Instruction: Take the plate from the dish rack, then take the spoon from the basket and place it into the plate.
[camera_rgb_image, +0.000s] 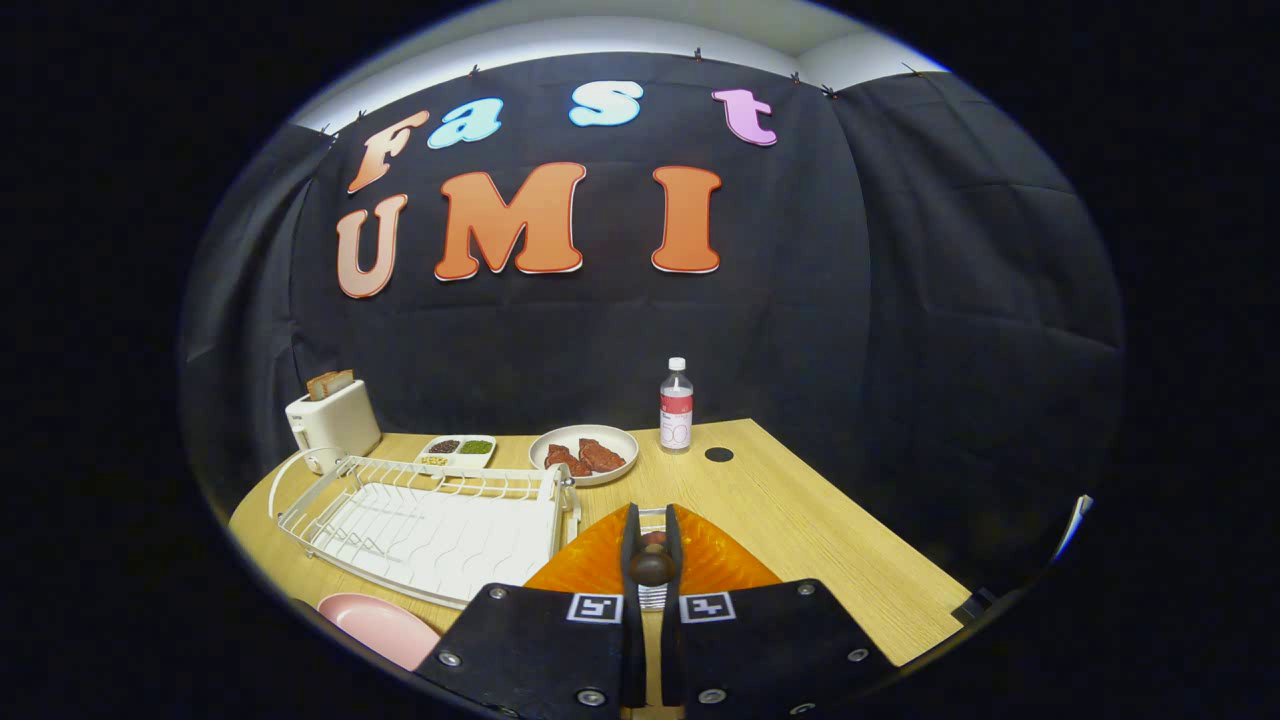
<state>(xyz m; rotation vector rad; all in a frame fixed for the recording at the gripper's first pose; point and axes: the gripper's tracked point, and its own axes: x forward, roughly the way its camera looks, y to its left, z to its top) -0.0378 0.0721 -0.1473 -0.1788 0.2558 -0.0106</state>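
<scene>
Over a ribbed orange plate (590, 565), the claw (652, 560) pinches a round-ended spoon (651, 567).

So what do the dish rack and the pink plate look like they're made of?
Dish rack: looks like white-coated wire over a ribbed plastic tray; thin bars, matte sheen. Pink plate: smooth and matte, plastic or glazed ceramic; can't tell which. Gripper is closed on a dark rounded handle.

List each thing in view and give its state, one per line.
gripper: shut on the spoon, above the orange basket
spoon: held, dark handle end between the fingers
orange basket: on the table
dish rack: empty
pink plate: flat on the table, empty
water bottle: upright, capped
toaster: bread in its slot
</scene>
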